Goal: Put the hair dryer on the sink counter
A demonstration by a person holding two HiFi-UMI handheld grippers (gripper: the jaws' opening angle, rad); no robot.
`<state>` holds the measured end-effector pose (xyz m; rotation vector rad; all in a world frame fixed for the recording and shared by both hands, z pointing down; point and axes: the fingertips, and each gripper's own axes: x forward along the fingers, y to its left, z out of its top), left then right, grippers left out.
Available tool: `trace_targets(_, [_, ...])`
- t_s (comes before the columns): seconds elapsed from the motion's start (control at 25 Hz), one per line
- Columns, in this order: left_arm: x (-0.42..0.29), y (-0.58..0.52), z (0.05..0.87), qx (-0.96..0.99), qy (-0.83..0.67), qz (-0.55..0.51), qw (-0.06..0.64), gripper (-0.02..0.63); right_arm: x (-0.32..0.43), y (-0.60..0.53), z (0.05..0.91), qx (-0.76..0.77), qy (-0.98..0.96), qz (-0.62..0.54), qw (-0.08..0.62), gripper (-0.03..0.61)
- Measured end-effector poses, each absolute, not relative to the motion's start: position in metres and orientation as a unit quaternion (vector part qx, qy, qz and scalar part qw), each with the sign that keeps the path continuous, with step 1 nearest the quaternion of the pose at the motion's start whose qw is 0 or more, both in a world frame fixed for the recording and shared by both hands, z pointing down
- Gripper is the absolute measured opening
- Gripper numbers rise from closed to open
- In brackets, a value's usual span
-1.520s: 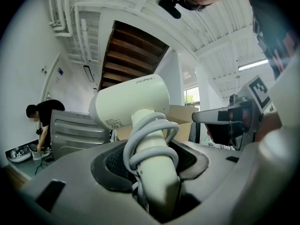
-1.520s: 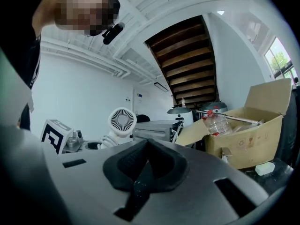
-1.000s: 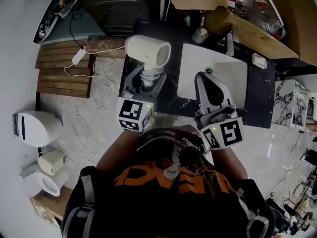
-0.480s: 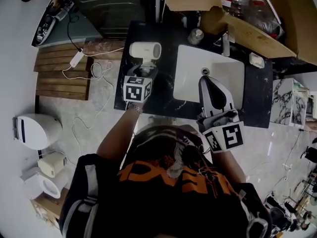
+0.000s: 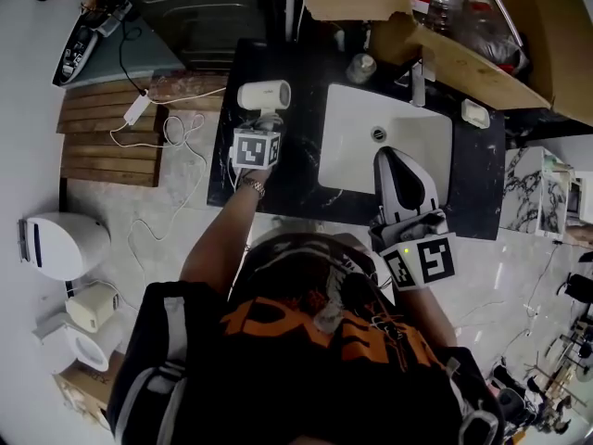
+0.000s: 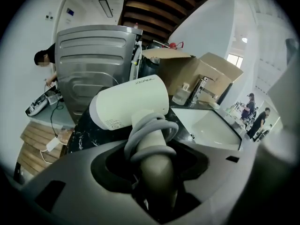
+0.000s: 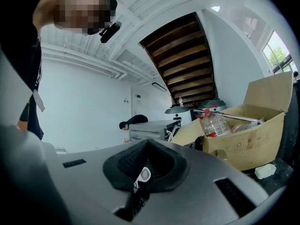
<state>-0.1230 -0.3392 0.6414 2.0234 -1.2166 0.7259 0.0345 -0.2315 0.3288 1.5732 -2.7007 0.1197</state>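
Observation:
A cream hair dryer [image 5: 264, 95] with its grey cord wound round the handle is held upright over the left end of the black marble sink counter [image 5: 296, 188]. My left gripper [image 5: 263, 124] is shut on the handle; whether the dryer touches the counter I cannot tell. In the left gripper view the handle and cord sit between the jaws of the left gripper [image 6: 154, 172], with the dryer [image 6: 131, 107] above them. My right gripper [image 5: 394, 158] hovers over the white basin's front edge, shut and empty; in the right gripper view the jaws of the right gripper [image 7: 144, 172] meet.
A white basin [image 5: 357, 128] with a faucet [image 5: 419, 80] fills the counter's middle. A small jar [image 5: 359, 66] and a soap dish [image 5: 478, 112] stand at the back, under a cardboard box [image 5: 463, 54]. Left of the counter lie a wooden mat [image 5: 107, 146], cables [image 5: 176, 133] and a toilet [image 5: 60, 246].
My left arm has reached out away from my body, carrying the hair dryer from the counter's near edge to its far left part. The right gripper has barely moved.

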Motion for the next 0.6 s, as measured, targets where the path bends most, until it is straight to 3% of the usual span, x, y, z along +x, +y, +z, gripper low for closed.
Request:
trace_targets(0.4, [-0.115, -0.337, 0.657, 0.76, -0.459, 0.324, 0.328, 0.267, 0.037, -0.233, 0.329, 0.501, -0.864, 0.036, 0.01, 0.014])
trace_targets(0.44, [-0.115, -0.337, 0.657, 0.761, -0.458, 0.325, 0.325, 0.278, 0.037, -0.232, 0.329, 0.501, -0.865, 0.036, 0.01, 0.013])
trace_targets(0.52, [-0.119, -0.339, 0.654, 0.761, -0.467, 0.321, 0.316, 0.362, 0.037, -0.231, 0.329, 0.499, -0.866, 0.035, 0.009, 0.012])
trace_targets(0.6, [-0.123, -0.341, 0.649, 0.761, -0.477, 0.313, 0.308, 0.382, 0.038, -0.231, 0.329, 0.498, -0.866, 0.036, 0.01, 0.013])
